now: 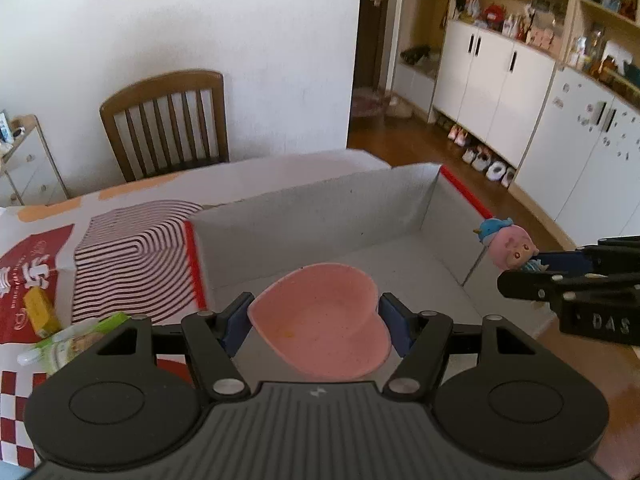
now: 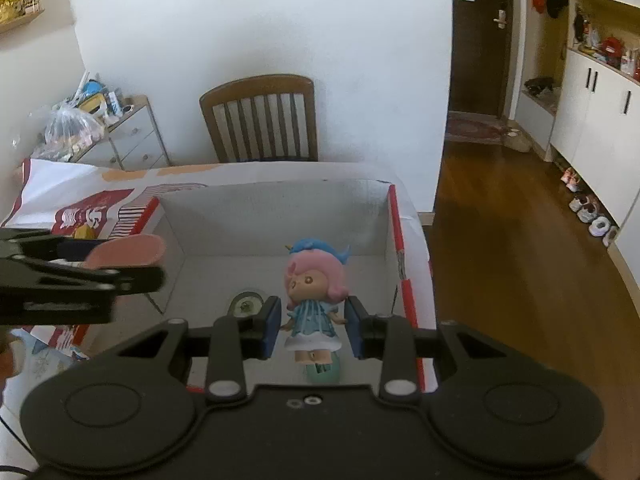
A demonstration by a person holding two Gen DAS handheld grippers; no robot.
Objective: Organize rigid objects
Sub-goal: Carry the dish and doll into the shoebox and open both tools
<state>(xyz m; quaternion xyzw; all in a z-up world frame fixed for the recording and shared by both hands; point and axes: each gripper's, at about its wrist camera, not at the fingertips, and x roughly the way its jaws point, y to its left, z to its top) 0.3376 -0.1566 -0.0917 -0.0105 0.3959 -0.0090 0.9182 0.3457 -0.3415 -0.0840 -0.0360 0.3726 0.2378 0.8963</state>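
Cardboard box (image 1: 320, 216), grey inside with red-edged walls, lies open on the table under both my grippers. My left gripper (image 1: 318, 320) clamps a pink heart-shaped dish (image 1: 320, 320) above its floor. My right gripper (image 2: 312, 326) pinches a pink-haired doll (image 2: 314, 300). Only the right view shows a small round thing (image 2: 245, 303) on the floor; "DAS" shows only in the left.
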